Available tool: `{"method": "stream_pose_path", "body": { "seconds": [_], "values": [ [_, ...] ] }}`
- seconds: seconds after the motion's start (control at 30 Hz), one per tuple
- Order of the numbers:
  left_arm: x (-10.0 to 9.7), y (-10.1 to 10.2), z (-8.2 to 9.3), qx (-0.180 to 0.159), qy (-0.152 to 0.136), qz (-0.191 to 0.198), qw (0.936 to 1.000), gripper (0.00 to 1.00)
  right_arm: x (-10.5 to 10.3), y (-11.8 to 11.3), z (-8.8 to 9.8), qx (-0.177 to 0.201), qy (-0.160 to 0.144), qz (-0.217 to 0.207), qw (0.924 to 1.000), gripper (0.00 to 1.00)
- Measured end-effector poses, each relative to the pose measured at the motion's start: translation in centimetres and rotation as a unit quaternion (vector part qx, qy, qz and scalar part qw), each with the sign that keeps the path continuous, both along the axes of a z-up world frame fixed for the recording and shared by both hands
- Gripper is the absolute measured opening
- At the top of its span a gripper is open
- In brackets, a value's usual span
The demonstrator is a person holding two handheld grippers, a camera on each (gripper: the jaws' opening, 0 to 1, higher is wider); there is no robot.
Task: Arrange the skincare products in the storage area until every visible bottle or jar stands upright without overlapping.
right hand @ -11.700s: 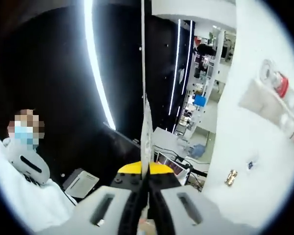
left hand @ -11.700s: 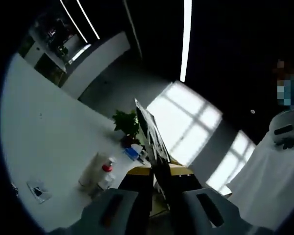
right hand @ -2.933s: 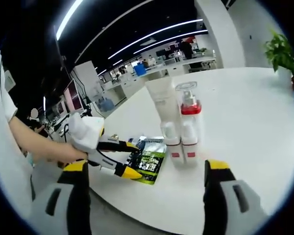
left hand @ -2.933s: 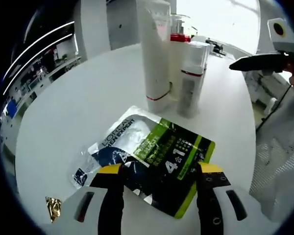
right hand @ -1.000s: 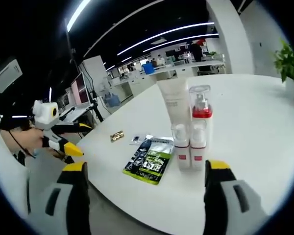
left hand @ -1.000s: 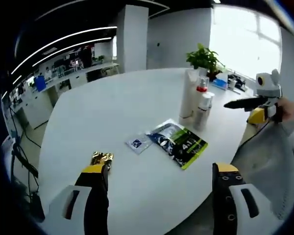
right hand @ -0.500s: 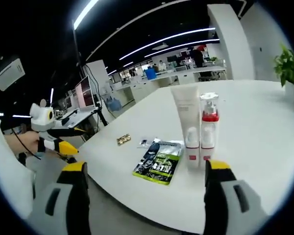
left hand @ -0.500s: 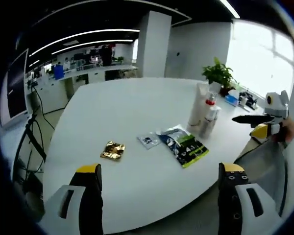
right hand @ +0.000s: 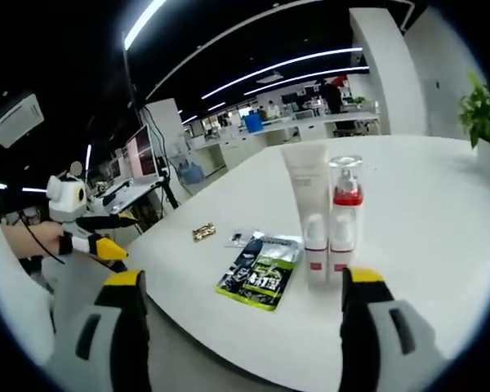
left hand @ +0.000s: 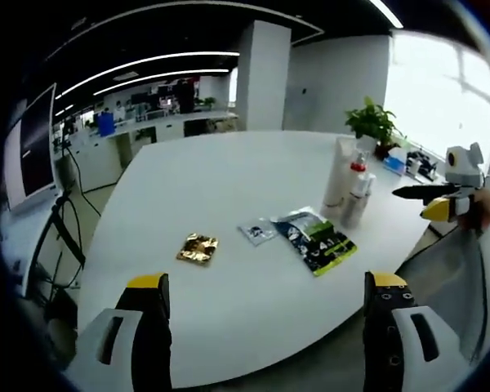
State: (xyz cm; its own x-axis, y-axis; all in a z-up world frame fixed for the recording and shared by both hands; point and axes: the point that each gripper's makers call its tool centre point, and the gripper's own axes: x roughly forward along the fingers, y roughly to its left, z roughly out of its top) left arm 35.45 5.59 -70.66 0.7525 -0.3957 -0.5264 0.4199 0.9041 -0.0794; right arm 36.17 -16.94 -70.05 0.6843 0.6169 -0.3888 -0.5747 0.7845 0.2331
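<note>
A tall white tube [right hand: 305, 189], a clear pump bottle with a red collar [right hand: 347, 194] and two small white bottles [right hand: 315, 245] stand upright in a tight group on the round white table [right hand: 408, 245]. The group also appears as the tube [left hand: 339, 170] and the pump bottle [left hand: 358, 175]. A black-and-green sachet [right hand: 261, 273] [left hand: 317, 240] lies flat beside them. My left gripper [left hand: 269, 314] and right gripper [right hand: 245, 314] hang open off the table's edge, holding nothing. Each sees the other: the left gripper [right hand: 98, 233] and the right gripper [left hand: 431, 200].
A small clear sachet [left hand: 257, 231] and a gold wrapper [left hand: 198, 247] lie left of the big sachet. A potted plant [left hand: 374, 122] stands at the table's far side. A person's hand [right hand: 33, 237] holds the left gripper. Desks and monitors fill the room behind.
Earlier both grippers were shut on the sachet in the air; it now lies on the table. Both have opened and drawn back from the table. Little has shifted in the last half second.
</note>
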Motion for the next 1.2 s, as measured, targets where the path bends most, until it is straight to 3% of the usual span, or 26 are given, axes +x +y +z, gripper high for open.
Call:
{"method": "stream_pose_path", "body": {
  "seconds": [0.8, 0.9, 0.97, 1.1, 1.2],
  "values": [
    [0.1, 0.8, -0.6, 0.02, 0.008, 0.008, 0.9997, 0.94, -0.1, 0.4, 0.2, 0.01, -0.004, 0.016, 0.9998, 0.95],
    [-0.1, 0.2, -1.0, 0.037, 0.014, -0.009, 0.9992, 0.94, -0.1, 0.3, 0.0, 0.001, -0.006, 0.015, 0.9999, 0.95],
    [-0.1, 0.4, -1.4, 0.069, 0.016, -0.017, 0.9973, 0.95, 0.0, 0.3, -0.1, -0.006, -0.006, 0.015, 0.9999, 0.95],
    [0.1, -0.2, -1.2, 0.065, 0.018, -0.016, 0.9976, 0.96, 0.0, 0.1, -0.1, -0.013, -0.013, 0.014, 0.9997, 0.95],
    [0.2, -0.5, -1.5, 0.079, 0.027, -0.036, 0.9958, 0.96, 0.1, -0.1, 0.0, -0.008, -0.014, 0.007, 0.9998, 0.96]
  ]
}}
